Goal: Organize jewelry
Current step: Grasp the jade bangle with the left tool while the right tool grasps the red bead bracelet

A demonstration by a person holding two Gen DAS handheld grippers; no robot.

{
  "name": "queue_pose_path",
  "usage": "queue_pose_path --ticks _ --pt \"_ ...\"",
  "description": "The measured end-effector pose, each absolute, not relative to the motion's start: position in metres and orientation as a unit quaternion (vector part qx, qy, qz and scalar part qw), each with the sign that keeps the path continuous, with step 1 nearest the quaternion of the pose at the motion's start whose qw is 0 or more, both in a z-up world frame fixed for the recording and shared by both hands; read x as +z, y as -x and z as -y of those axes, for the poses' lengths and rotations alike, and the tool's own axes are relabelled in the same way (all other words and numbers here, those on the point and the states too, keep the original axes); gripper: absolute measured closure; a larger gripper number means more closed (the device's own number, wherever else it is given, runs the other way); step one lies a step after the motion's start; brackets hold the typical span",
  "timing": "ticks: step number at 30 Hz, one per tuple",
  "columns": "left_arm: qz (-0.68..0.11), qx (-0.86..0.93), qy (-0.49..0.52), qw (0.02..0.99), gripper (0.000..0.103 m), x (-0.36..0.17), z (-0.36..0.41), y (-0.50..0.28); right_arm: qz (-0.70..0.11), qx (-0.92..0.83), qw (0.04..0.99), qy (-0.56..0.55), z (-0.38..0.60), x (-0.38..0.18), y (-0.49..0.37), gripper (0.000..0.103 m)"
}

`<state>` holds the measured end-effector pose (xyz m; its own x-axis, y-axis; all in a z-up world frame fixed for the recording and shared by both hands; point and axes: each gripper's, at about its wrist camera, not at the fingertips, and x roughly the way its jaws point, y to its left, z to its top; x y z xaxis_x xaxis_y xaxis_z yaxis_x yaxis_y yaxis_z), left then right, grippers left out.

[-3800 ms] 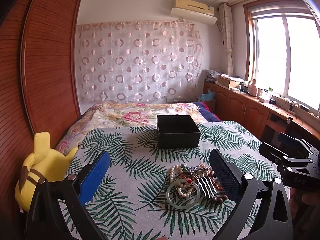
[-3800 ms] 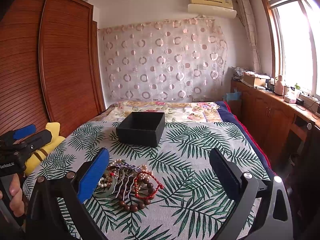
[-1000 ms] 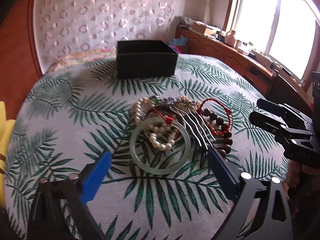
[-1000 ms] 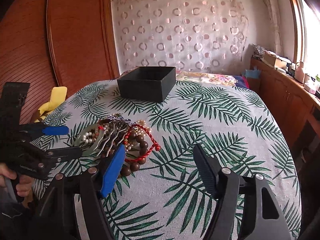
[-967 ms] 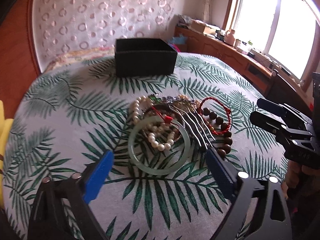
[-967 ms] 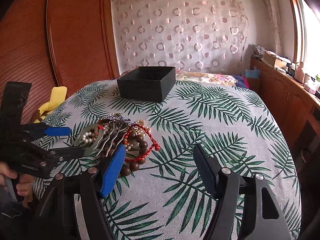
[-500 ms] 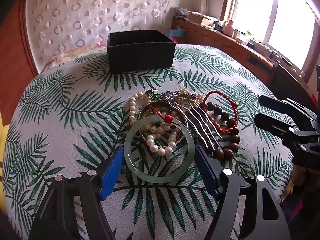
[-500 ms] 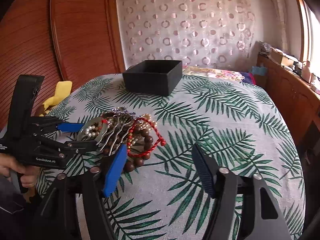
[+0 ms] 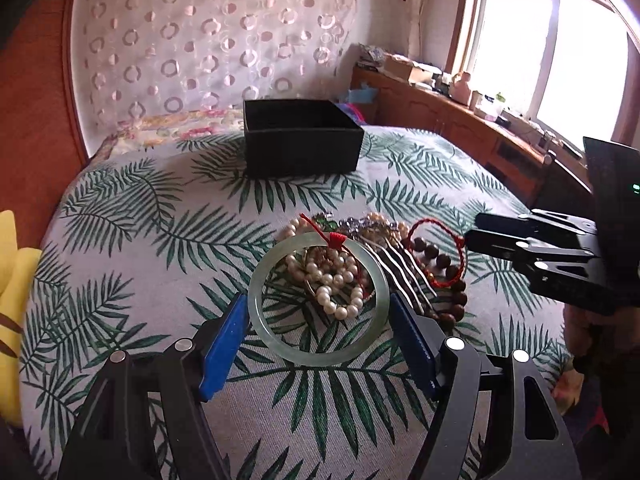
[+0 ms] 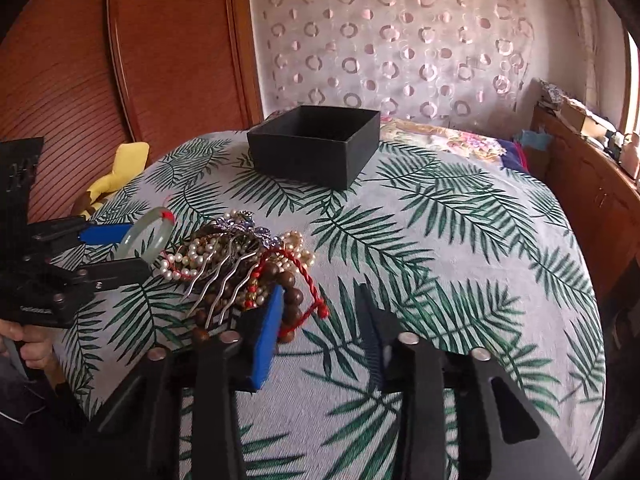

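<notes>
- Black box (image 9: 303,136) looks empty; nothing sorted yet.
- Left tongs (image 9: 318,328) grasp the jade bangle (image 9: 318,300), raised beside the jewelry pile (image 10: 248,264).
- Right tongs (image 10: 320,320) released beside the pile.

The black box (image 9: 302,138) hides its own floor behind its near wall, the yellow plush toy (image 9: 10,312) is cut by the left edge, and the heaped jewelry (image 10: 244,264) overlaps too tangled to separate.

In the left wrist view the box (image 9: 302,140) sits on the bed (image 9: 120,240) at upper centre, with the jewelry pile (image 9: 360,264) below it at mid-frame. The bangle (image 9: 318,300) lies at the pile's lower left, between the left gripper's (image 9: 320,344) jaws, and the right gripper (image 9: 532,248) is at the pile's right edge.
</notes>
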<state>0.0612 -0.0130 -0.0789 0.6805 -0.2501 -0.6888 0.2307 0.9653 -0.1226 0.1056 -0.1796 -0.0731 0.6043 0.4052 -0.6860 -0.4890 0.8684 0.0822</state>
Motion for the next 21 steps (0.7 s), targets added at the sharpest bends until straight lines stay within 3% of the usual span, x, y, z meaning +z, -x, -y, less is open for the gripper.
queue_pose_path --ticks 10,12,13,21 --pt "-0.365 -0.129 0.018 0.922 0.035 -0.072 0.010 -0.059 -0.415 0.274 0.865 0.069 0.164 -0.089 -0.135 0.075" --pt "-0.364 -0.129 0.019 0.922 0.035 -0.071 0.009 -0.060 -0.417 0.284 0.862 0.058 0.167 -0.087 -0.137 0.094" --pt "-0.364 -0.129 0.019 0.922 0.035 -0.071 0.010 -0.061 -0.414 0.282 0.864 0.058 0.168 -0.086 -0.137 0.097" --pt "-0.358 -0.129 0.011 0.925 0.035 -0.066 0.014 -0.072 -0.379 0.293 0.876 0.059 0.173 -0.058 -0.137 0.098"
